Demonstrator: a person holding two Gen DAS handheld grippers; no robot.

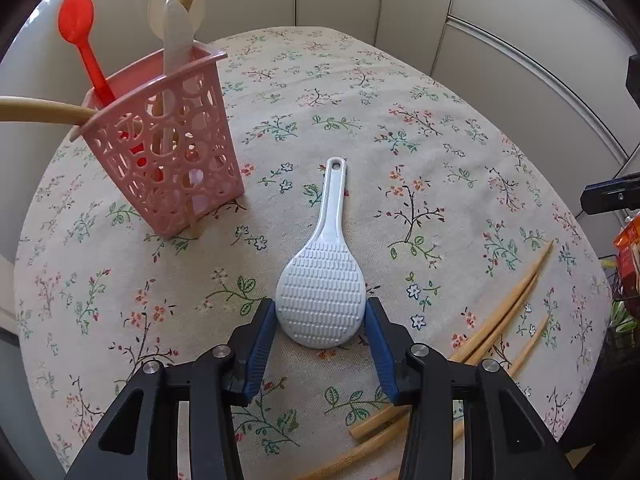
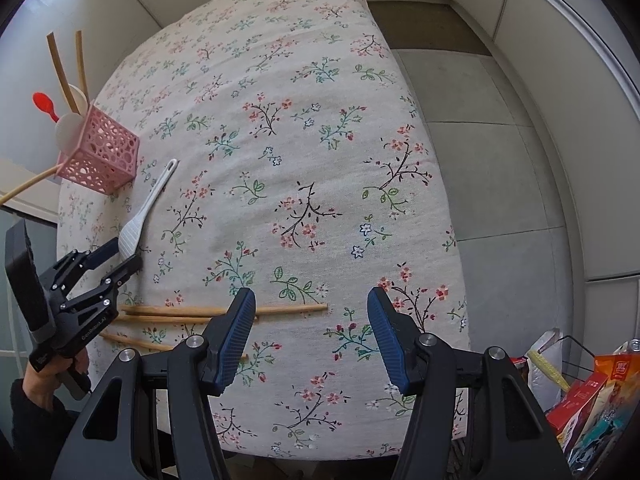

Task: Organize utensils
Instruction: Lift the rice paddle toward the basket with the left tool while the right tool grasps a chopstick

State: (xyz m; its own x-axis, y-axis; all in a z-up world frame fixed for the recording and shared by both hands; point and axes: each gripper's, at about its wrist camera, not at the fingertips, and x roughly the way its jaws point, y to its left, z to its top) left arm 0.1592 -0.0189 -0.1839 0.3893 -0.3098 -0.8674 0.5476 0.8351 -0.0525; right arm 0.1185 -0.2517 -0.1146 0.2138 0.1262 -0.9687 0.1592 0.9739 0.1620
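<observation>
Where the left claw's (image 1: 320, 320) black arms cross the lower frame, the near ends of the wooden chopsticks (image 1: 508, 312) are hidden, and the utensils in the pink basket (image 1: 168, 152) are cut off at the top edge. That claw is spread wide, its blue pads on either side of the white rice paddle's (image 1: 322, 296) broad head, seemingly touching its edges. The paddle lies flat, handle pointing away, just right of the basket. The right claw (image 2: 312, 320) gapes empty above the floral tabletop (image 2: 320, 160). Pale panelled walls (image 1: 500, 20) ring the room; snack packets (image 2: 592, 400) sit low right.
</observation>
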